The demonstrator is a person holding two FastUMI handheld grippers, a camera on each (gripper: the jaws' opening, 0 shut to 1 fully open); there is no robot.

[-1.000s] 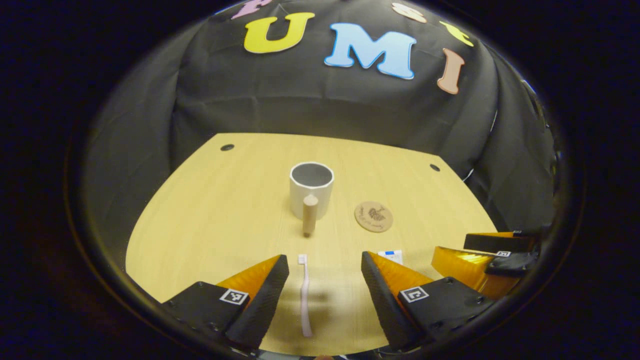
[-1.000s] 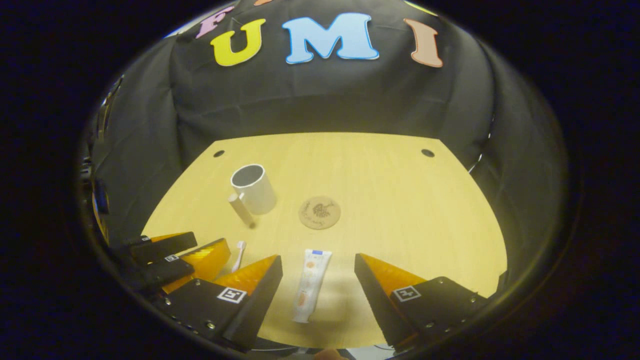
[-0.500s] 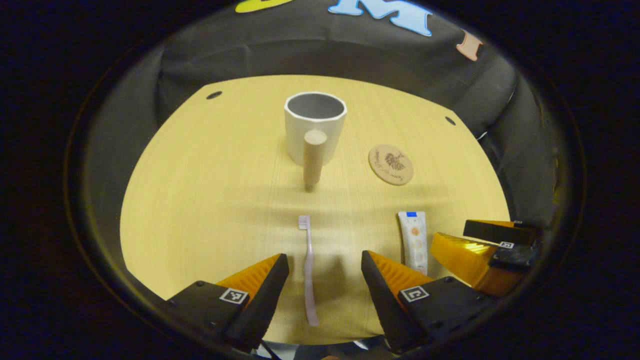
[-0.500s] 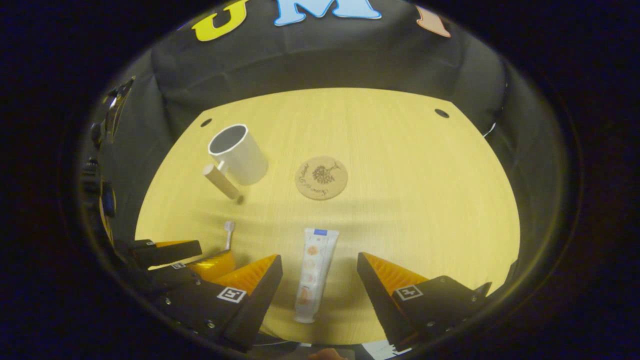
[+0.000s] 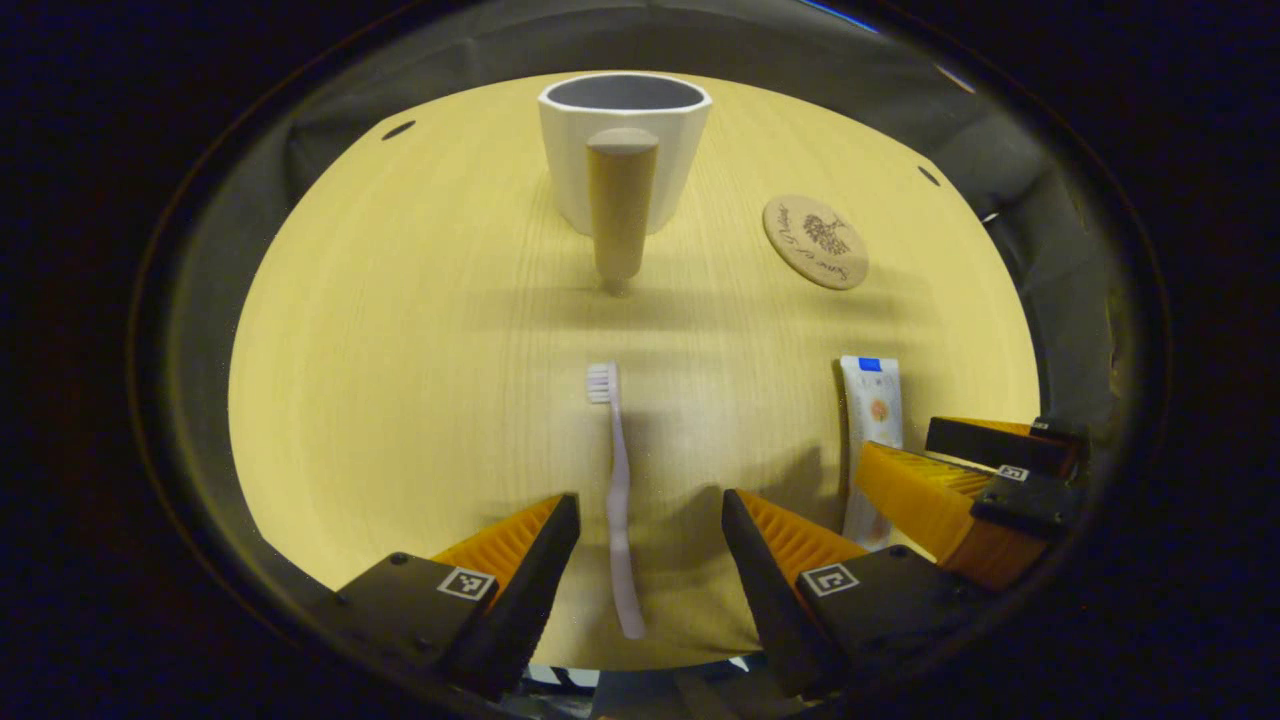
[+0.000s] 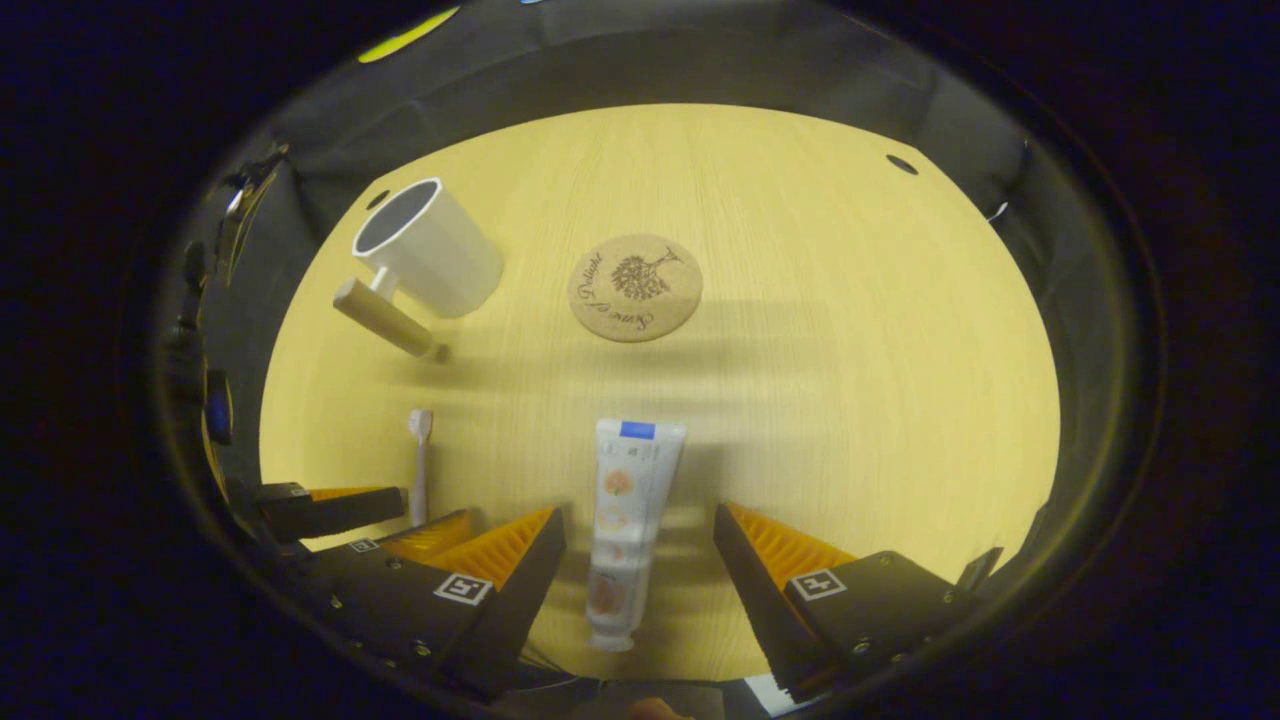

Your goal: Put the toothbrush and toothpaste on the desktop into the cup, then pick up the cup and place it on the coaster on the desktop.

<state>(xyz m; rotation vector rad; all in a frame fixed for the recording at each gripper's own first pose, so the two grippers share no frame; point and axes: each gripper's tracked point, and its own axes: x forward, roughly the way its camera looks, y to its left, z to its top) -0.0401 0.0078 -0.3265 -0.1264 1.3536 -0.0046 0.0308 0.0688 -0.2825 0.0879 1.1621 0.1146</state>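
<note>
In the left gripper view a pale pink toothbrush [image 5: 617, 490] lies flat on the desktop, its handle between the spread fingers of my open left gripper [image 5: 650, 510]. Beyond it stands a white cup [image 5: 624, 150] with a wooden handle [image 5: 620, 205]. The round cork coaster [image 5: 815, 241] lies to the cup's right. In the right gripper view the white toothpaste tube [image 6: 625, 520] lies between the fingers of my open right gripper [image 6: 640, 525], cap end nearest. The cup [image 6: 430, 250], the coaster [image 6: 634, 287] and the toothbrush [image 6: 419, 465] sit farther off to the left.
The wooden desktop [image 5: 400, 330] has small dark holes near its far corners [image 5: 398, 130]. Black cloth surrounds it. My right gripper [image 5: 960, 480] appears at the right of the left gripper view, beside the toothpaste [image 5: 870, 430]. The left gripper [image 6: 340, 515] appears low left in the right gripper view.
Both grippers have tilted down and come closer to the desktop. The toothbrush and the toothpaste now lie deeper between their fingers. Both stay open.
</note>
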